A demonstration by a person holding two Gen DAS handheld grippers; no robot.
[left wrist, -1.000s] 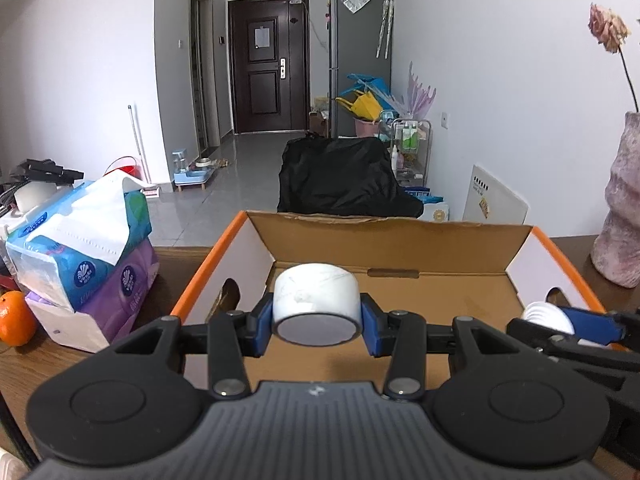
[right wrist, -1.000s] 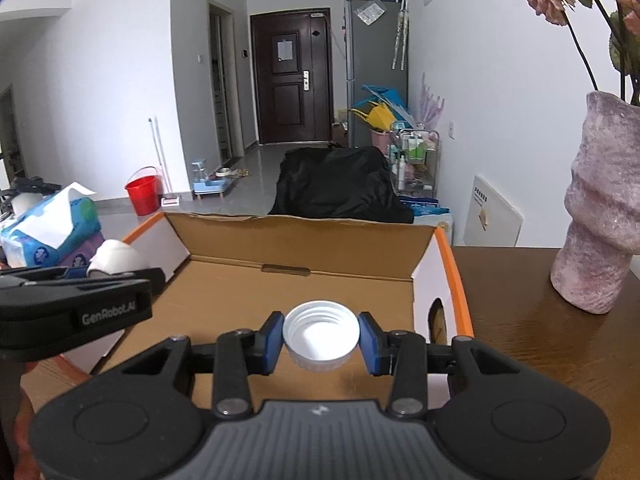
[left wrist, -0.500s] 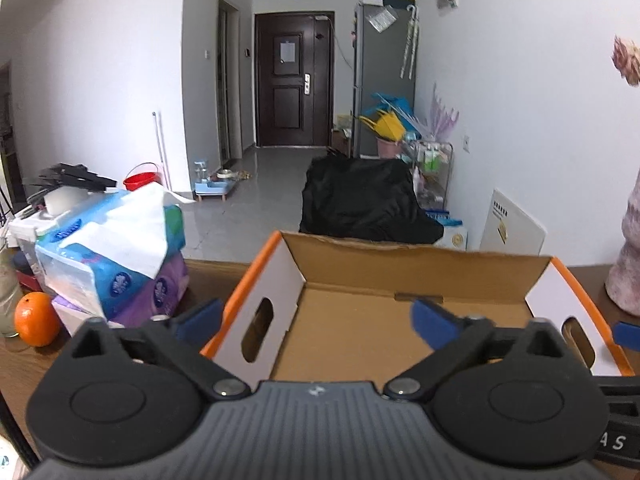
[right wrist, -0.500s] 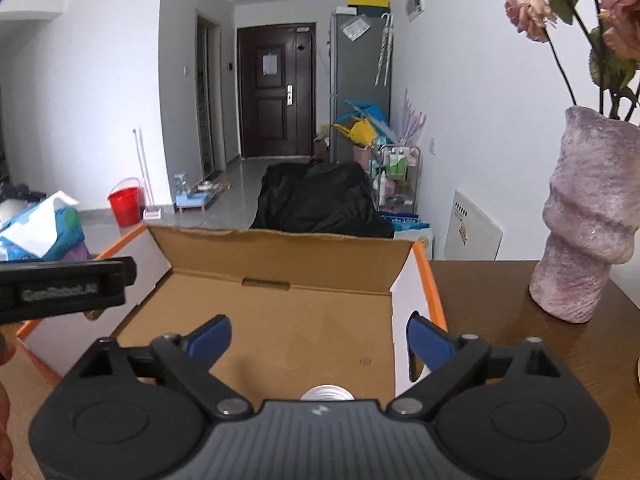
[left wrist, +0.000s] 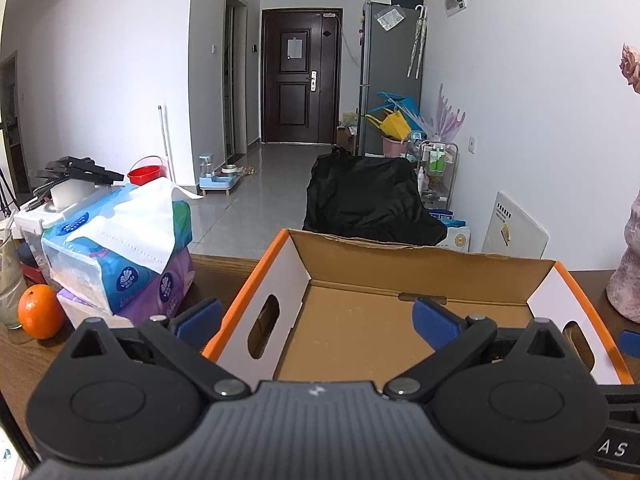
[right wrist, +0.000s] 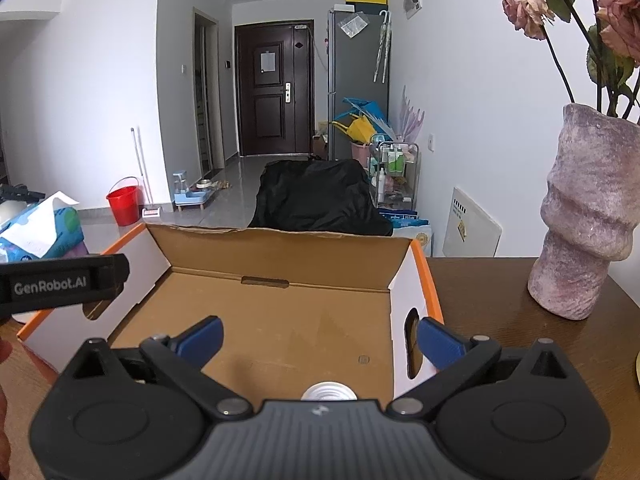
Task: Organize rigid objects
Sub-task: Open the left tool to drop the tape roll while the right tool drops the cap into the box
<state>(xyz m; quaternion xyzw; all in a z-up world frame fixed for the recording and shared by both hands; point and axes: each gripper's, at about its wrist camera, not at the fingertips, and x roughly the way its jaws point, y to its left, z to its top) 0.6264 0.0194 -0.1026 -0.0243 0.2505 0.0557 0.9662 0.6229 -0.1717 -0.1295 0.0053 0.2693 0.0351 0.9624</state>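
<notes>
Cardboard box (left wrist: 432,268) with orange rims sits open on the wooden table (right wrist: 480,292), both grippers hovering at its near side. Left wrist view, from the left: an orange (left wrist: 40,311) beside a stack of tissue packs (left wrist: 120,256), then the box's white left wall with a handle slot. Left gripper (left wrist: 318,316) — jaws spread wide, nothing between the blue pads; one pad hangs outside the left wall, the other over the brown floor. What lies right under this gripper is hidden by its own body.

Right wrist view: the left gripper's black body crosses the left edge, above the box's left wall. Right gripper (right wrist: 320,334) — jaws just opened, now fully apart and gripping nothing; left pad over the floor, right pad just past the right wall. White cap (right wrist: 328,393) lies on the box floor at the near edge, released, half hidden by the gripper body. Right of the box, well apart, a pink vase (right wrist: 584,232) with dried roses stands upright on the table.
</notes>
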